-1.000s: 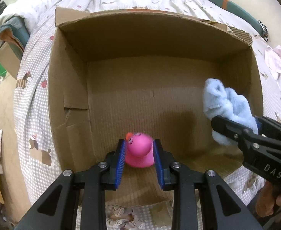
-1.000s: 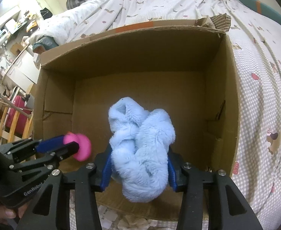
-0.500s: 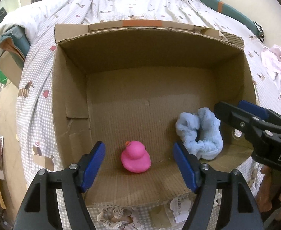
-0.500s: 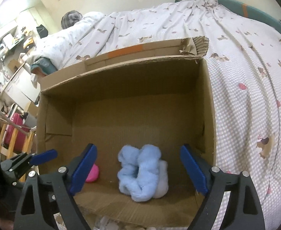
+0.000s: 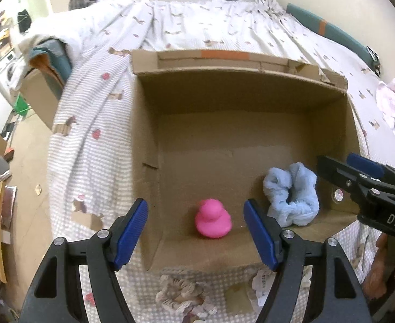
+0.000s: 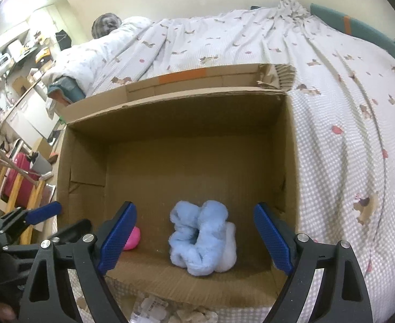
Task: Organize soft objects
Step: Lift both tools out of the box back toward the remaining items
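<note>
Left wrist view: my left gripper (image 5: 196, 238) gapes wide, empty, above the small pink rubber duck (image 5: 212, 222) by the brown cardboard box's (image 5: 240, 99) near wall. My right gripper (image 6: 194, 238) likewise spread, empty; fluffy light-blue cloth bundle (image 6: 203, 238) beside the duck.

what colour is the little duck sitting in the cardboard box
Bright pink all over. The duck shows best in the left wrist view; the right wrist view only catches its edge.

Home bedroom, patterned bedspread (image 6: 278, 48), cluttered shelves (image 6: 17, 53)
</note>
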{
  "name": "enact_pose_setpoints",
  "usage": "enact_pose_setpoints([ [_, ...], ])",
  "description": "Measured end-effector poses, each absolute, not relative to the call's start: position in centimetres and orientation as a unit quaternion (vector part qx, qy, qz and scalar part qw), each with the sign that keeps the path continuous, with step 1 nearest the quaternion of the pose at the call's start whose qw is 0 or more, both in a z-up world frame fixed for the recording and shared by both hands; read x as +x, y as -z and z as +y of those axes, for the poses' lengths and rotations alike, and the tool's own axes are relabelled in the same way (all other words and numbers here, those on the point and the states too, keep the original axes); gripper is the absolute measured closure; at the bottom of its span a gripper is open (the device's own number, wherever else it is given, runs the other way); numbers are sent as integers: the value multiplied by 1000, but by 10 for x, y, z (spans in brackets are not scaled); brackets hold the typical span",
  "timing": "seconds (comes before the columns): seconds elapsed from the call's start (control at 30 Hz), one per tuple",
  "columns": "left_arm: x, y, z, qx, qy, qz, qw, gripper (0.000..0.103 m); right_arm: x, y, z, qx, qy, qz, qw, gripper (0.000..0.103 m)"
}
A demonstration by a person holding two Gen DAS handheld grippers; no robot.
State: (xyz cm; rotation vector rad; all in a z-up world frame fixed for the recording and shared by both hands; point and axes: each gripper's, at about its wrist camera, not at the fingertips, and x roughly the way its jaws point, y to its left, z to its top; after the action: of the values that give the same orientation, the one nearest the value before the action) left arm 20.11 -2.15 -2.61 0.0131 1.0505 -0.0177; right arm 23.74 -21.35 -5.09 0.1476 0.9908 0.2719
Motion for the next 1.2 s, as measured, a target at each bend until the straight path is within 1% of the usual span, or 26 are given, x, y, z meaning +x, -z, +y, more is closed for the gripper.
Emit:
enact_pose_setpoints([
  [0.17, 184, 16, -9, 15, -8, 494, 869, 32, 222, 43, -224, 78, -125, 471, 870, 9],
  [0.63, 135, 9, 28, -32, -40, 510, 859, 32, 167, 30, -237, 81, -128, 473, 868, 9],
  [0.83, 118, 10, 35, -68, -43, 524, 848, 32, 144, 33, -245, 92, -119, 489, 859, 9],
  [1.0, 103, 12, 31, -66, -43, 530, 844, 32, 130, 41, -251, 94, -110, 508, 849, 9],
  [1.2, 94, 15, 25, -60, -45, 539, 839, 32, 120, 64, -264, 142, -93, 552, 816, 9],
])
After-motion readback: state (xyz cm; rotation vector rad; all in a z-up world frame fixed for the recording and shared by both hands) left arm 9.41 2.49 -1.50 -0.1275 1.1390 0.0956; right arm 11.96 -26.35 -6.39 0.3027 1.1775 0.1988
